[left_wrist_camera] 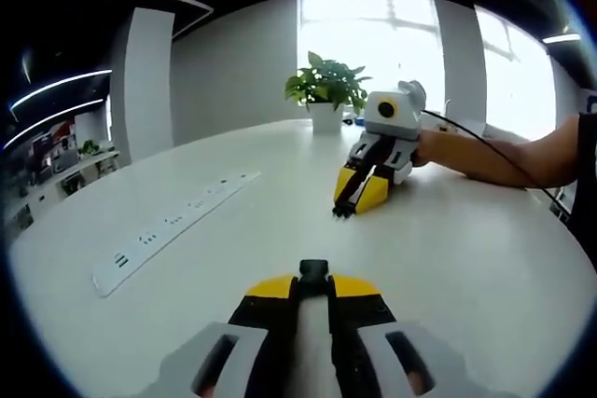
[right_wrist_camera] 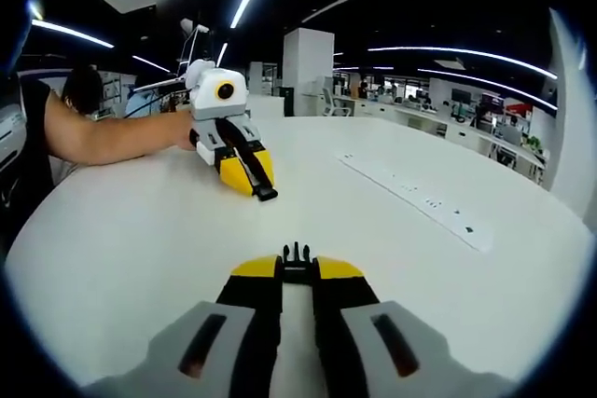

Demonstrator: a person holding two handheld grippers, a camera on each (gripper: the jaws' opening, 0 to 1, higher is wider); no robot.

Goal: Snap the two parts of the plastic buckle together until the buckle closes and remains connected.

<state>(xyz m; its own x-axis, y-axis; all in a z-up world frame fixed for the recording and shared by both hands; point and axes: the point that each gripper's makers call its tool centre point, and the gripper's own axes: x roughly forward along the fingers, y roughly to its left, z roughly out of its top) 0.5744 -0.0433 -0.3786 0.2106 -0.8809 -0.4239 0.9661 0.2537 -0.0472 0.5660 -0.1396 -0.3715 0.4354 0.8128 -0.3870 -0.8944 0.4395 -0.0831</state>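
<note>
White tabletop (left_wrist_camera: pixel 485 258) is my landmark: a long power strip (left_wrist_camera: pixel 168 226) lies flat on it and a potted plant (left_wrist_camera: pixel 326 90) stands at its far edge. Above it, well apart, my left gripper (left_wrist_camera: pixel 313 279) is clamped on the socket half (left_wrist_camera: pixel 313 270) and my right gripper (right_wrist_camera: pixel 297 263) on the pronged half (right_wrist_camera: pixel 297 253). The 2 halves look light, stiff and slick, I judge; grip the flat bodies, prongs free.
</note>
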